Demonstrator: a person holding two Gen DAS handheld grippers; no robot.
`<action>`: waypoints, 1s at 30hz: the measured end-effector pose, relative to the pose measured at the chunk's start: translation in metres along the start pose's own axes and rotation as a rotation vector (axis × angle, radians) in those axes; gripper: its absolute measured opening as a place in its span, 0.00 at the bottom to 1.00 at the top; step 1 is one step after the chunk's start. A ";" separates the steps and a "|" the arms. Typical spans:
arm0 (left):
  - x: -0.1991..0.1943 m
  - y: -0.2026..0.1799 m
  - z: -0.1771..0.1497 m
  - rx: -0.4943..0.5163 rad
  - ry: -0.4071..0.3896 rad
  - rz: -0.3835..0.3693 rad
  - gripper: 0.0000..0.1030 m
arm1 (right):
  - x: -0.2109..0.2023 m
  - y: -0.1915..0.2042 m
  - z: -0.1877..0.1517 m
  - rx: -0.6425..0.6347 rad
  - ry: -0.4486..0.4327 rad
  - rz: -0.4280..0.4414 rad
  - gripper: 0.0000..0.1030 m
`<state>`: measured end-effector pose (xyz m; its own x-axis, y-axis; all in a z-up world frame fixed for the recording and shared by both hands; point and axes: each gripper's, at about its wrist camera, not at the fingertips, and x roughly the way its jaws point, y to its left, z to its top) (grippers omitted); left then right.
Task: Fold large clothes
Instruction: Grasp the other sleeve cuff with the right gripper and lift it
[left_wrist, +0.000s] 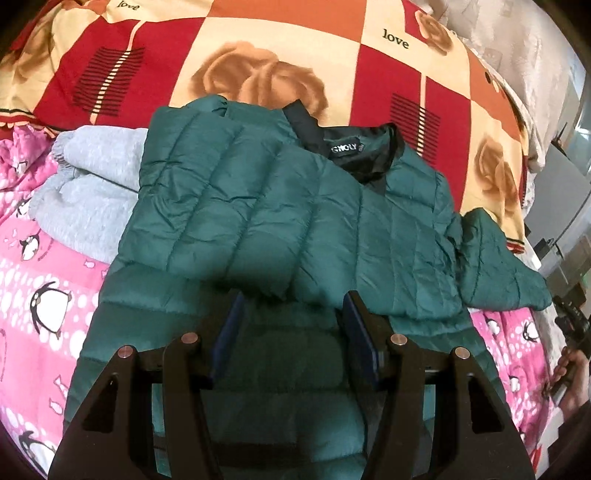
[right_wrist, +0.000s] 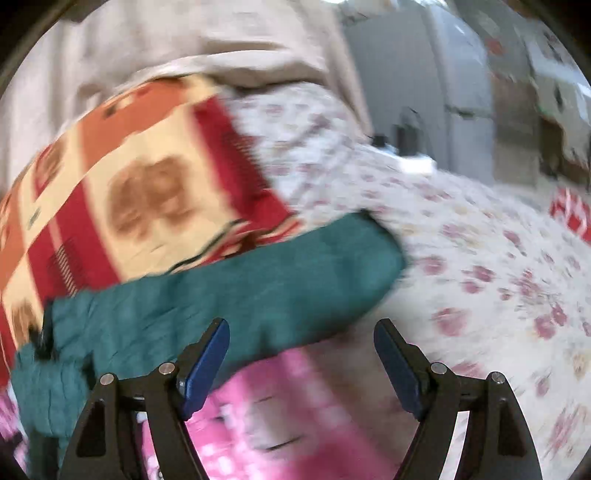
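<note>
A dark green puffer jacket (left_wrist: 280, 206) lies face up on the bed, its black collar (left_wrist: 354, 147) toward the far side. One sleeve (left_wrist: 221, 192) is folded across the chest. The other sleeve (left_wrist: 498, 266) sticks out to the right. My left gripper (left_wrist: 293, 304) hovers over the jacket's lower body, open, with nothing between its blue pads. In the blurred right wrist view, my right gripper (right_wrist: 301, 330) is open and empty, just short of the outstretched green sleeve (right_wrist: 240, 280).
A grey sweater (left_wrist: 85, 192) lies bunched left of the jacket. The bed has a pink penguin sheet (left_wrist: 40, 295), a red and orange rose blanket (left_wrist: 258, 55) behind, and a floral quilt (right_wrist: 480, 258) to the right. A hand (left_wrist: 570, 373) shows at the right edge.
</note>
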<state>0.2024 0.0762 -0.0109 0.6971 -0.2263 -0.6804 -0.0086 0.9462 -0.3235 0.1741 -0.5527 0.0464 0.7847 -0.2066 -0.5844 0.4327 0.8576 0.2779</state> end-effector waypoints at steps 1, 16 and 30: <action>0.000 0.002 0.001 -0.003 0.004 0.001 0.54 | 0.005 -0.008 0.004 0.026 0.017 0.013 0.77; 0.009 0.031 0.009 -0.015 0.005 0.105 0.54 | 0.070 -0.029 0.027 0.131 0.028 0.138 0.64; -0.009 0.064 0.000 0.025 -0.001 0.420 0.54 | -0.006 0.072 0.023 -0.064 -0.079 0.142 0.19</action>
<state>0.1957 0.1391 -0.0254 0.6378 0.1802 -0.7489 -0.2743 0.9617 -0.0021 0.2107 -0.5005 0.0878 0.8694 -0.1158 -0.4803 0.2882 0.9085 0.3025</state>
